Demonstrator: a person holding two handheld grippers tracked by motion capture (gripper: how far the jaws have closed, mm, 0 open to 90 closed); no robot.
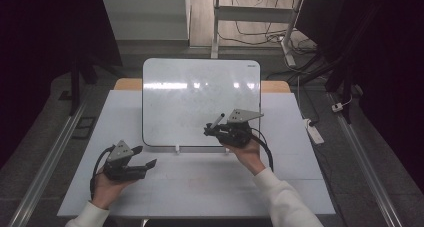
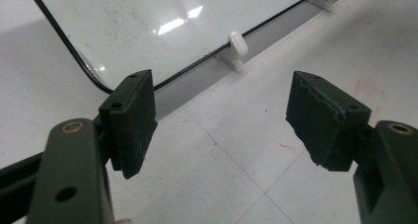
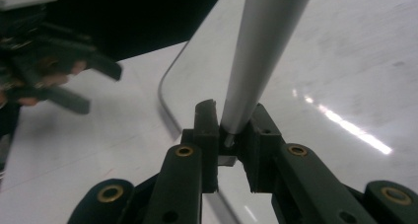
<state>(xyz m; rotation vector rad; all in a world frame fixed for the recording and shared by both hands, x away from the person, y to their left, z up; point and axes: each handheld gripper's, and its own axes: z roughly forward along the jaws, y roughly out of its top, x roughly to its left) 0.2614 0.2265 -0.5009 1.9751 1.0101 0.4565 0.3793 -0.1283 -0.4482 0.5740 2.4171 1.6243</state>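
Your right gripper (image 1: 216, 128) is clamped on the marker (image 1: 217, 121) over the whiteboard's (image 1: 190, 87) near-right corner; nothing is written yet. Your left gripper (image 1: 144, 163) rests wide and empty near the worktop's (image 1: 300, 157) near-left corner.

Nothing here to read. The whiteboard (image 1: 200, 94) has a tiny dark mark at its far right corner, likely a brand print, too small to make out. Its face carries only smudges and light glare. Faint red marks on the table (image 2: 367, 88) form no letters.
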